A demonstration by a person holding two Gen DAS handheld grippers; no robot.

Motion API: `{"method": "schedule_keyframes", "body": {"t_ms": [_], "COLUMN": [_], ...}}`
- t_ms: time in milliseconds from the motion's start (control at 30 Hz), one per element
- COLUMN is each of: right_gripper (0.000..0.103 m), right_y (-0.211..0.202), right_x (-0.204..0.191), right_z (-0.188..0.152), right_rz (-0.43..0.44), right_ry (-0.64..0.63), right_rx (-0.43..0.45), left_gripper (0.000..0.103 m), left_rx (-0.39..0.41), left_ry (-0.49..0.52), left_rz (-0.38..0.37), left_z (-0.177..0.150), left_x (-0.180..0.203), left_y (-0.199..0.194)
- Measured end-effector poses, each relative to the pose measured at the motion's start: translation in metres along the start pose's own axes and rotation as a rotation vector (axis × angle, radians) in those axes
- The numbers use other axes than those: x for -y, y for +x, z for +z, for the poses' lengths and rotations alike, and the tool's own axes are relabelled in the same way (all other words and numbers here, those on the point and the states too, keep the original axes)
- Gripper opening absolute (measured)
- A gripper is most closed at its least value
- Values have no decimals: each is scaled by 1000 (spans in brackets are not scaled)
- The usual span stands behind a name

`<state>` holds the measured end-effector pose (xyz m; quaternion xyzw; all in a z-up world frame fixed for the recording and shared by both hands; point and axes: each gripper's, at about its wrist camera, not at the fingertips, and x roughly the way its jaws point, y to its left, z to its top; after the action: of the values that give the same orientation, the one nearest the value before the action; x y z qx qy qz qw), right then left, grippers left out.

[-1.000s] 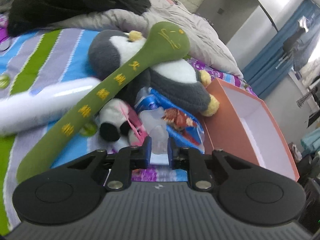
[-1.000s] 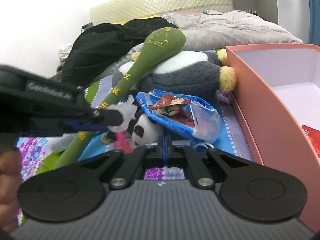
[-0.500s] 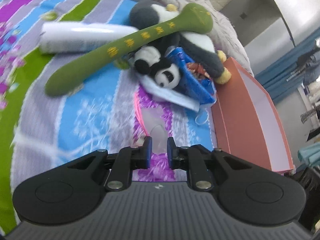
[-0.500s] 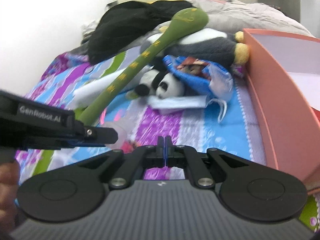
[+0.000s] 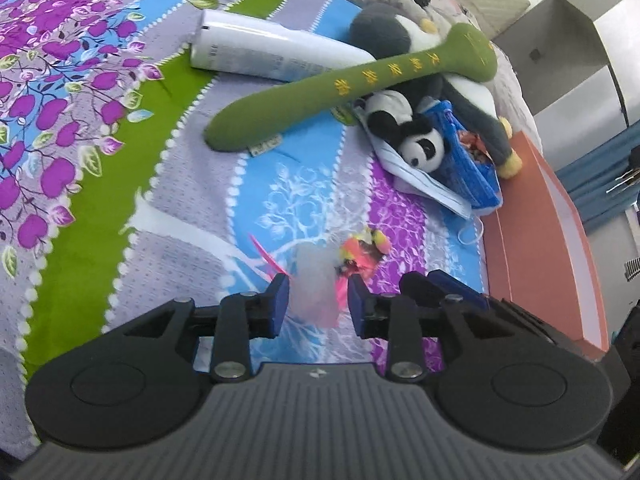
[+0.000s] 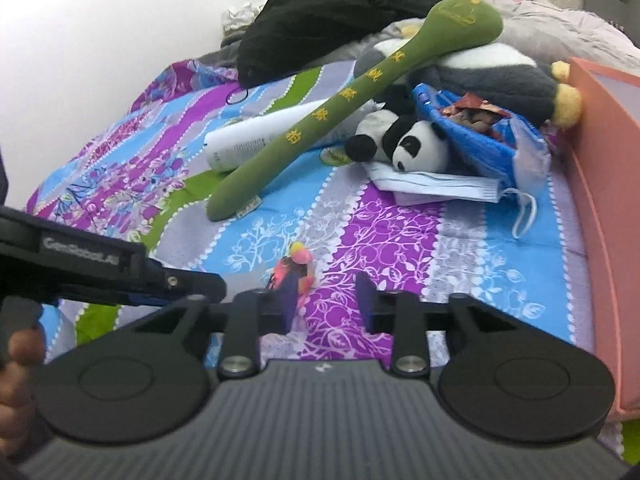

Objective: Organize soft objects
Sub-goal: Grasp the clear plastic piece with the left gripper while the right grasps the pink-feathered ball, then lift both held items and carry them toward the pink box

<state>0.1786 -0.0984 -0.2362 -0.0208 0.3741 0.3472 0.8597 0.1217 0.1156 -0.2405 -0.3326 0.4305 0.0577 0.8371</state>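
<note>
My left gripper is open over the bedspread, with a small clear packet holding a pink and yellow toy loose between its jaws. My right gripper is open just beside the same packet; the left gripper's finger reaches in from the left. Farther back lie a long green plush, a small panda plush, a grey penguin plush, and a blue bag on a face mask.
An orange box stands open along the right edge of the bed. A white bottle lies behind the green plush. Black clothing and a grey quilt are heaped at the head of the bed.
The left gripper pulled the packet back from the toy pile and opened, letting it go on the bedspread. The right gripper also pulled back and opened.
</note>
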Motion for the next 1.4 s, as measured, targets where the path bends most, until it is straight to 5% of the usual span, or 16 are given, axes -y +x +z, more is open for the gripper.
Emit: {"method": "schedule_keyframes", "body": {"t_ms": [333, 567, 900, 1033, 1267, 1400], "right_gripper": [37, 31, 31, 31, 31, 31], "right_y": [42, 53, 18, 3, -21, -30], "right_x": [8, 18, 27, 32, 34, 31], "right_z": [12, 6, 8, 3, -9, -15], "right_rz": [133, 129, -24, -82, -132, -147], "right_ry": [199, 312, 234, 218, 201, 186], "right_rx": [-76, -127, -99, -97, -78, -71], "left_gripper": [45, 45, 45, 45, 45, 45], "left_rx": [16, 14, -6, -18, -34, -39], "left_ry": [1, 54, 183, 249, 202, 163], "left_rz": [-3, 2, 8, 63, -58, -64], "left_z": [-5, -8, -20, -27, -27, -27], "left_x": [-13, -6, 17, 25, 32, 40], "left_y": [-3, -3, 8, 16, 16, 21]}}
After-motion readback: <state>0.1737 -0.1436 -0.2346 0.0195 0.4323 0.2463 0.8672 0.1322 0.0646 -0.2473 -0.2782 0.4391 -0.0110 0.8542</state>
